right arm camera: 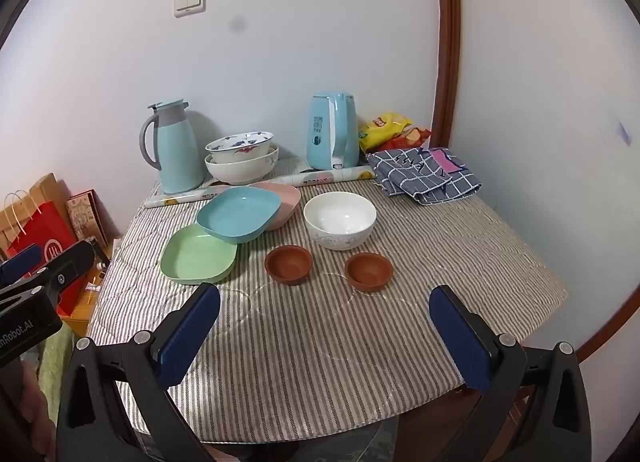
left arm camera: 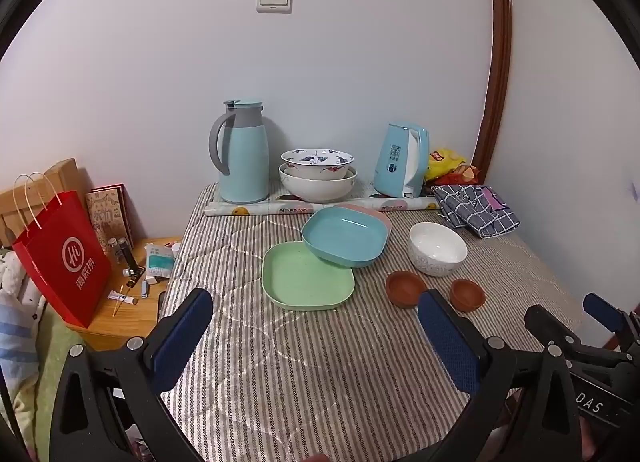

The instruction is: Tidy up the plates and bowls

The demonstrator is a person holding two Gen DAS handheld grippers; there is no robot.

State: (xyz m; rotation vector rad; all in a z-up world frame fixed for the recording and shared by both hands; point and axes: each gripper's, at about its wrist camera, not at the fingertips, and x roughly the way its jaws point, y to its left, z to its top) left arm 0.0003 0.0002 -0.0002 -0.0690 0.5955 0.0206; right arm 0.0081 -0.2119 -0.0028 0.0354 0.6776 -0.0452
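Note:
On the striped table a green square plate (left arm camera: 308,282) (right arm camera: 198,254) lies flat. A blue square plate (left arm camera: 346,236) (right arm camera: 238,214) leans on it and on a pink plate (right arm camera: 286,200) behind. A white bowl (left arm camera: 437,248) (right arm camera: 340,219) stands to the right. Two small brown bowls (left arm camera: 405,288) (left arm camera: 467,294) (right arm camera: 288,263) (right arm camera: 368,271) sit in front of it. Two patterned bowls (left arm camera: 317,174) (right arm camera: 241,158) are nested at the back. My left gripper (left arm camera: 316,322) and right gripper (right arm camera: 326,322) are open, empty, above the near table.
A blue thermos jug (left arm camera: 242,152) and a blue kettle (left arm camera: 404,160) stand at the back on a rolled mat. A checked cloth (right arm camera: 424,174) and snack bags (right arm camera: 386,128) lie back right. A red bag (left arm camera: 60,258) stands on a side table left.

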